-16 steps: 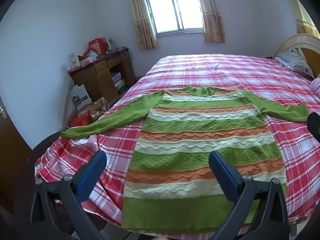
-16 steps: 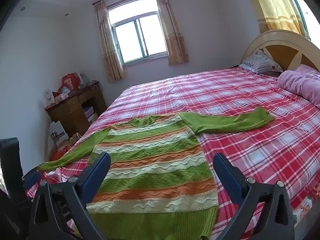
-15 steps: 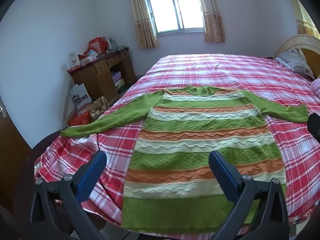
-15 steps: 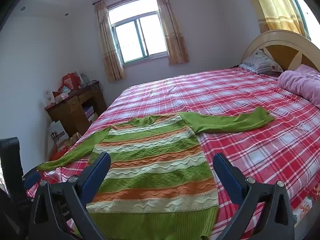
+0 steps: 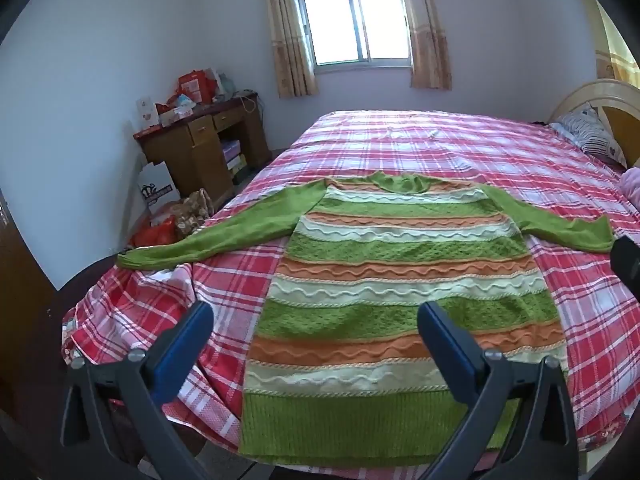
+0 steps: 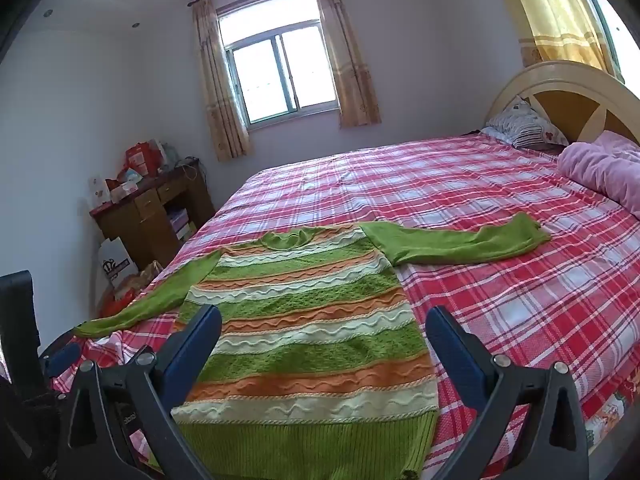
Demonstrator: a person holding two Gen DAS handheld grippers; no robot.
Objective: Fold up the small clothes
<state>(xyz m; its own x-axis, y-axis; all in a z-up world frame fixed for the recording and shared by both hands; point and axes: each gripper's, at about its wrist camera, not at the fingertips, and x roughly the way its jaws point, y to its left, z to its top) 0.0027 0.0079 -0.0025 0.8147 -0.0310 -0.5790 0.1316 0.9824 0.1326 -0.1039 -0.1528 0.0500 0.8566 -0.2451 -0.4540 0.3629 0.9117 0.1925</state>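
Near the bed's foot, both grippers are hovering, fingers apart, over the sweater (soft, floppy; likely best pinched at a sleeve cuff).

The left gripper has two dark grey plastic arms, each tipped with a flat blue pad. Silver screw heads sit on the arms at about 7 and 5 o'clock. The right gripper is built alike: grey ribbed arms, blue pads, silver screws, and faint white lettering near 7 o'clock.
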